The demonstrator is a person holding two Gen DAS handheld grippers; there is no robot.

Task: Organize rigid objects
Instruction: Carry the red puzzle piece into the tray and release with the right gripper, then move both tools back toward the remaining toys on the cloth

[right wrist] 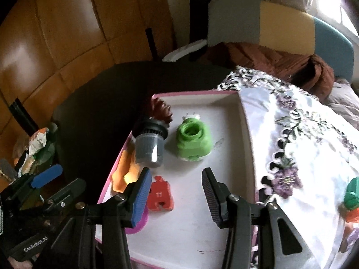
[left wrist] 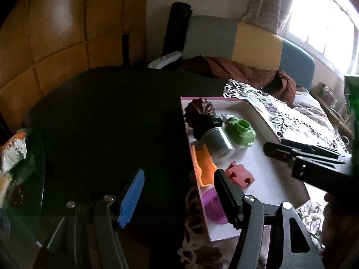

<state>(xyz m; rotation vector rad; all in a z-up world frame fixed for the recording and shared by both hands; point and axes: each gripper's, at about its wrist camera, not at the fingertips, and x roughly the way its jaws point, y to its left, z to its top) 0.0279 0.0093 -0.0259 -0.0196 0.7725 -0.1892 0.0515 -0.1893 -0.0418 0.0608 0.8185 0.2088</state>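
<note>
A white tray with a pink rim [left wrist: 278, 177] [right wrist: 224, 103] lies on a patterned cloth. In it are a green plastic piece [left wrist: 241, 132] [right wrist: 193, 141], a metal cylinder with a black cap [left wrist: 218, 143] [right wrist: 149, 148], a dark ribbed piece [left wrist: 200, 112] [right wrist: 160, 109], an orange piece [left wrist: 204, 168] [right wrist: 125, 172], a red puzzle-shaped piece [left wrist: 240, 174] [right wrist: 160, 195] and a purple piece [left wrist: 214, 206] [right wrist: 141, 222]. My left gripper [left wrist: 179, 192] is open and empty over the tray's left edge. My right gripper [right wrist: 175, 190] is open and empty above the tray, by the red piece; it also shows in the left wrist view [left wrist: 303, 159].
A dark cloth [left wrist: 112, 123] covers the table left of the tray. Snack packets [left wrist: 13, 152] [right wrist: 38, 143] lie at the far left. A green and orange toy [right wrist: 353, 197] sits on the patterned cloth [right wrist: 303, 145] at right. A chair with a brown jacket [right wrist: 280, 62] stands behind.
</note>
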